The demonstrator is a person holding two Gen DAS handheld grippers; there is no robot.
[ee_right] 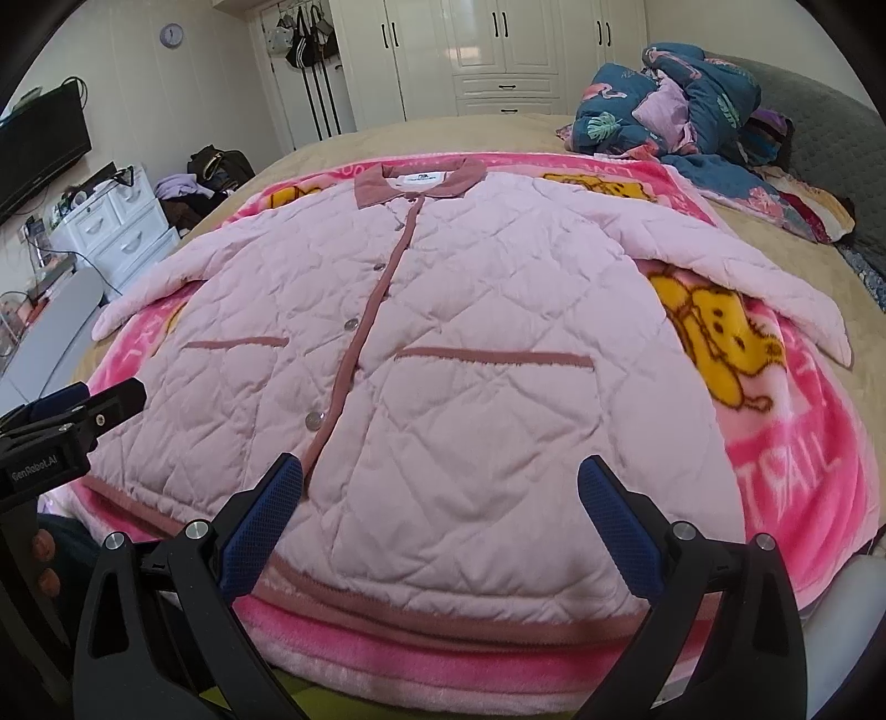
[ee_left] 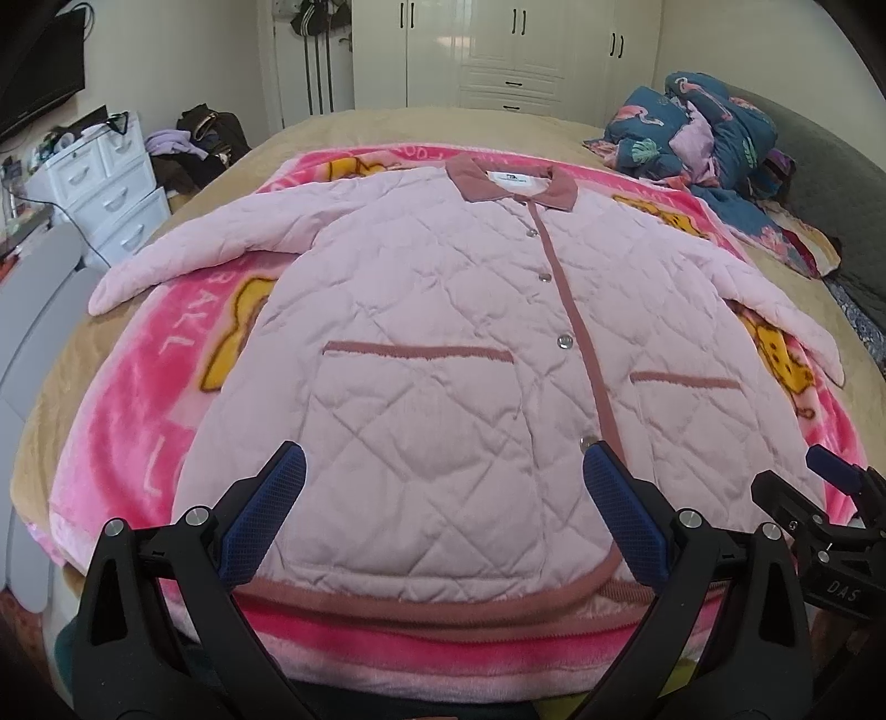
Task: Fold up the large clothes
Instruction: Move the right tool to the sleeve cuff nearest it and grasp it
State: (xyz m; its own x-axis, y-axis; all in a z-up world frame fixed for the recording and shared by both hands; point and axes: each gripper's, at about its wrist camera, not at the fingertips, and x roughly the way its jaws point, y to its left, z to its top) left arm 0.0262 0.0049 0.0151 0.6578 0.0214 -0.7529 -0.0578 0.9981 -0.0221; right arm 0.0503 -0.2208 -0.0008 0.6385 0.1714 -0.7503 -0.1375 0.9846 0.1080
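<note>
A pale pink quilted jacket [ee_left: 443, 332] lies face up and spread flat on a bright pink plush blanket [ee_left: 127, 421], which covers the middle of a bed [ee_left: 387, 127] with a tan spread. The jacket's dusty-rose collar [ee_left: 512, 185] points away from both cameras, its hem toward them, and both sleeves are stretched out to the sides. A dusty-rose placket with a row of snap buttons [ee_left: 565, 340] runs down the jacket's front, and a trimmed pocket sits on each side of it. Inside the collar is a white neck label [ee_left: 512, 178]; its print is too small to read.

The left claw [ee_left: 443, 509] hangs over the jacket's hem, released, its blue-padded fingers spread wide with nothing between them. The right claw [ee_right: 440, 512] hangs over the hem too, on the other side of the placket, likewise released and empty. From the right wrist view the left claw's body reads "GenRobot.AI"; from the left wrist view the right claw's body shows "DAS".

The blanket beside the jacket carries yellow cartoon bears [ee_right: 720, 338] and white lettering, of which "TAIL" can be read by one sleeve. Beyond the jacket's collar end, a rumpled blue flamingo-print quilt [ee_left: 698, 133] is heaped on the bed, with white wardrobes [ee_left: 498, 50] behind it.
</note>
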